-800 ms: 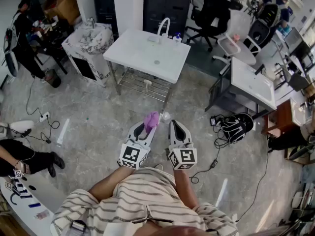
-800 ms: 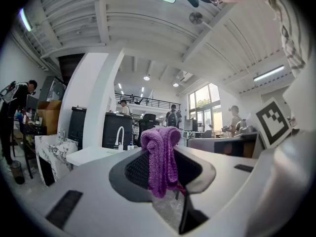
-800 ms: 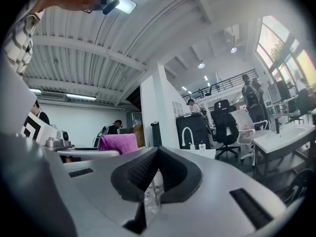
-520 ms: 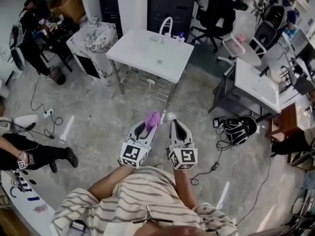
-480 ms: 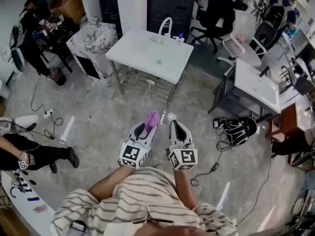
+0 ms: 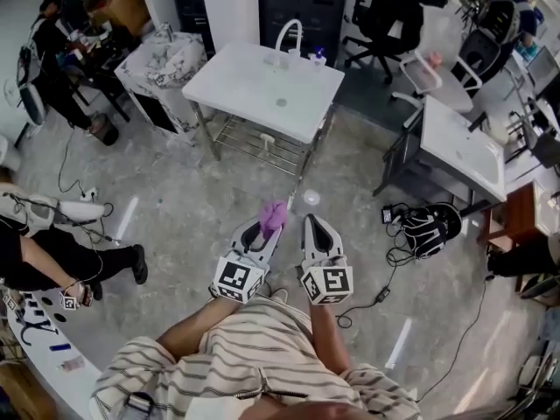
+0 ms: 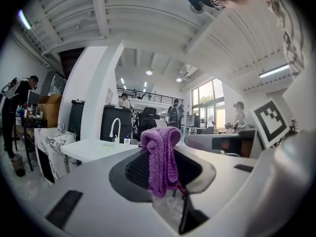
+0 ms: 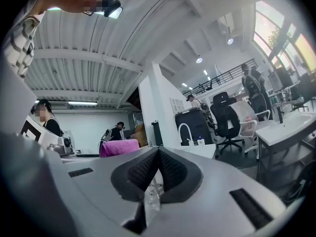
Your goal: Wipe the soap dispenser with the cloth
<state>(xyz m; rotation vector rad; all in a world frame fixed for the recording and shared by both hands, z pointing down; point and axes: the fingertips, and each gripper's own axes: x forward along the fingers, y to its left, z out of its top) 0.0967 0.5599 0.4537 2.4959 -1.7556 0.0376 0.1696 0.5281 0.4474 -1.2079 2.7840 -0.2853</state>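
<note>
Left gripper view, left claw (image 7: 164, 153) clamps purple cloth (image 7: 159, 168), seemingly knitted

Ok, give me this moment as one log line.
left tool: shut on purple cloth | right tool: shut, empty | soap dispenser: on white sink table, not yet reached

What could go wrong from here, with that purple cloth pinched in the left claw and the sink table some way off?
1. The cloth sits only at the left claw's tips, so it may slip out on the way.
2. Cables lie on the floor to the right, which is a trip hazard.
3. The soap dispenser is small and stands beside the faucet. With the right claw shut and empty, a wipe could tip it.
</note>
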